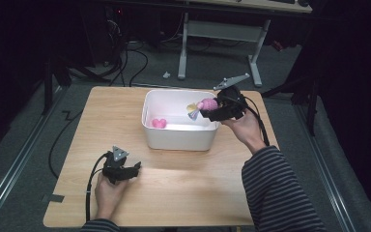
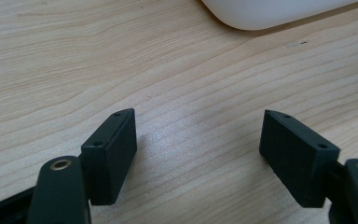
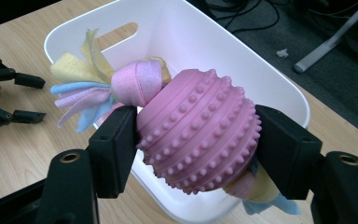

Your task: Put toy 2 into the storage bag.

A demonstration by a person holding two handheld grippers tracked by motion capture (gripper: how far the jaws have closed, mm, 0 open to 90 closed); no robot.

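The right gripper (image 3: pixel 196 140) — jaws clamped on a pink studded ball toy (image 3: pixel 198 130) — hangs over the white bin's rim (image 3: pixel 279 88); the left gripper (image 2: pixel 198 154), jaws wide, rests on bare surface (image 2: pixel 74 70).

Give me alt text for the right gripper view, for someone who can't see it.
The right gripper is shut on a pink studded ball toy with pastel fabric strips at its end, held above a white plastic bin on a wooden table. The left gripper rests farther off on the table.
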